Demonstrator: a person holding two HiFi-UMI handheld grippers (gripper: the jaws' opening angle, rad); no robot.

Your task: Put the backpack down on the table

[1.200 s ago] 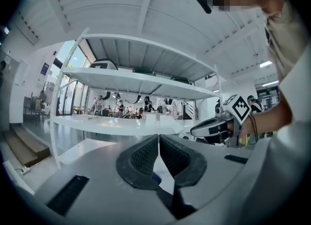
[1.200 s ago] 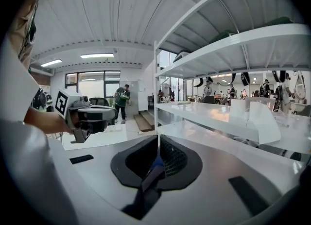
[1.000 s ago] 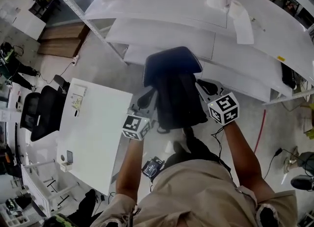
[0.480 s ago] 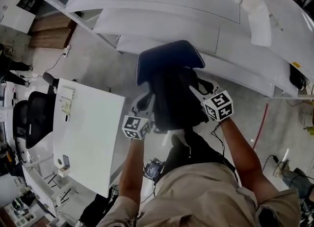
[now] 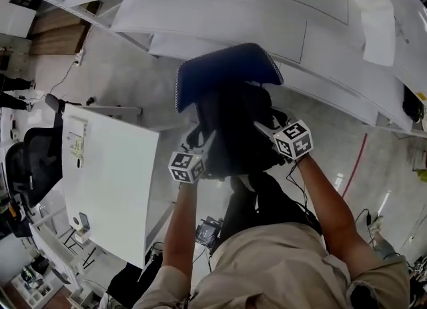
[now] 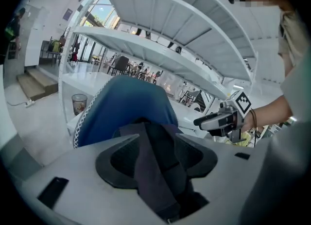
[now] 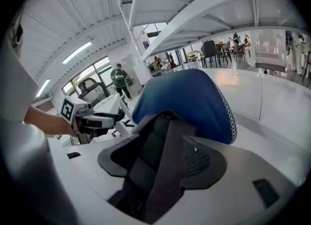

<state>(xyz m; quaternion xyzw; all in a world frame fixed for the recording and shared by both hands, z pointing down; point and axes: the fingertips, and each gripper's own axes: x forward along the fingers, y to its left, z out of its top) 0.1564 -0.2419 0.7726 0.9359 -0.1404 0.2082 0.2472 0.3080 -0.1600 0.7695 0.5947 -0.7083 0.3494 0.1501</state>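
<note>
One backpack [image 5: 227, 87], apparently two straps [image 6: 153, 165].

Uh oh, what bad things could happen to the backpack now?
1. The left gripper and right gripper are both opening with the straps between their jaws. The head view does not clearly show the backpack resting on anything, so it might drop to the floor.
2. A strap could snag on a jaw and tip it over.
</note>
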